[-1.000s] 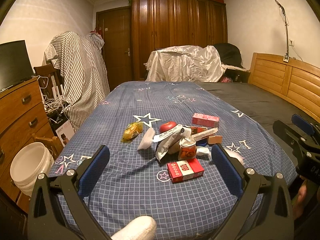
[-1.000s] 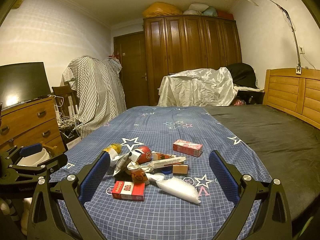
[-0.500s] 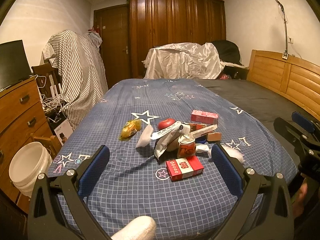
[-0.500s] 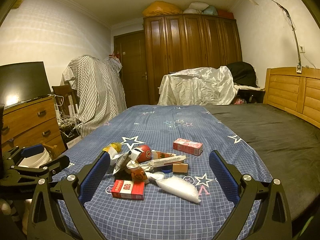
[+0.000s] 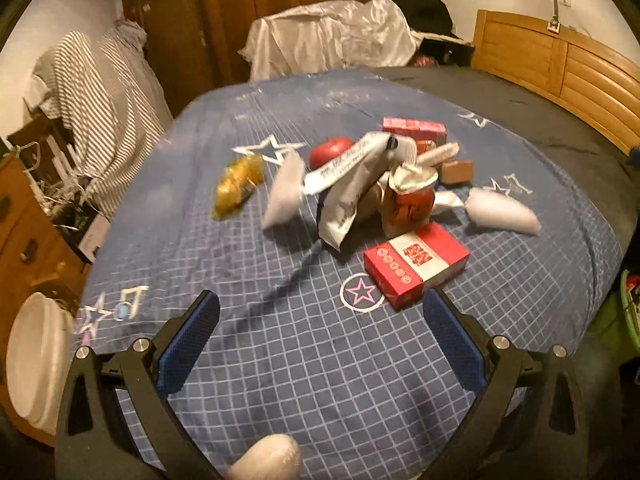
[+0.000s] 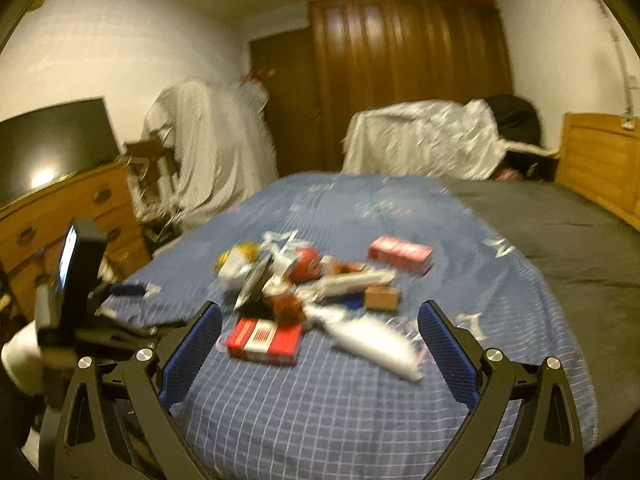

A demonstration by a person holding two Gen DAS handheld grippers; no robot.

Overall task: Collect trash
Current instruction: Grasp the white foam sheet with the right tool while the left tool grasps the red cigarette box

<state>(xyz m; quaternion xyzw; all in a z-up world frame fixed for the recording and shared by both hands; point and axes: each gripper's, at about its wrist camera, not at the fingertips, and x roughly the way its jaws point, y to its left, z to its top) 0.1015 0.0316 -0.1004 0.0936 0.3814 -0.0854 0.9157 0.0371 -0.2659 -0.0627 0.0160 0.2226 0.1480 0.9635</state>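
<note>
A heap of trash lies on the blue checked bedspread (image 5: pixel 280 360): a red and white box (image 5: pixel 416 264), a crumpled paper cup (image 5: pixel 410 200), a white wrapper (image 5: pixel 352 192), a yellow wrapper (image 5: pixel 236 184), a red apple (image 5: pixel 330 150), a pink box (image 5: pixel 414 128) and a white bag (image 5: pixel 502 212). My left gripper (image 5: pixel 320 332) is open and empty, low over the bed just short of the red box. My right gripper (image 6: pixel 320 344) is open and empty, in front of the same heap; the red box (image 6: pixel 264 338) and white bag (image 6: pixel 376 344) lie between its fingers.
A white bucket (image 5: pixel 32 360) stands on the floor left of the bed beside a wooden dresser (image 6: pixel 60 208). A wooden headboard (image 5: pixel 560 64) lines the right side. The left gripper's body (image 6: pixel 76 280) shows at the left of the right wrist view.
Both grippers have moved forward and down toward the trash heap, the left one more. The views are now blurred by motion. The trash has not moved.
</note>
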